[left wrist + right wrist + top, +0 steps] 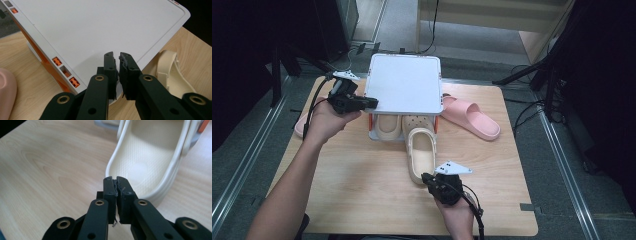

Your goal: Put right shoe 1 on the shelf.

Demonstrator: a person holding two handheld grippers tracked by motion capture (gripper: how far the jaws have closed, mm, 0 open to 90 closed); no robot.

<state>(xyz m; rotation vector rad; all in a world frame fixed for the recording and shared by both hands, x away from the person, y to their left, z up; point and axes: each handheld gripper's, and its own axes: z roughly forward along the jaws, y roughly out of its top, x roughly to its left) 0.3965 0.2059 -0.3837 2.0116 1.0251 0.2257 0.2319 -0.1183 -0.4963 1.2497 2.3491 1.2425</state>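
A white shoe rack (404, 82) with orange joints stands at the table's far middle. One cream clog (388, 125) sits under its shelf, and a second cream clog (421, 150) lies half out of the rack, heel toward me. My left gripper (372, 103) is shut, its tips over the front left edge of the rack's top shelf (100, 30), with nothing visible between the pads. My right gripper (426, 177) is also shut, its tips right at the heel rim of the nearer clog (150, 152); I see nothing between its pads.
A pink slide (472, 117) lies right of the rack. Another pink slide (302, 125) is left of it, partly behind my left hand. The wooden table (362, 190) has free room at the front. Dark stands and cables surround the table.
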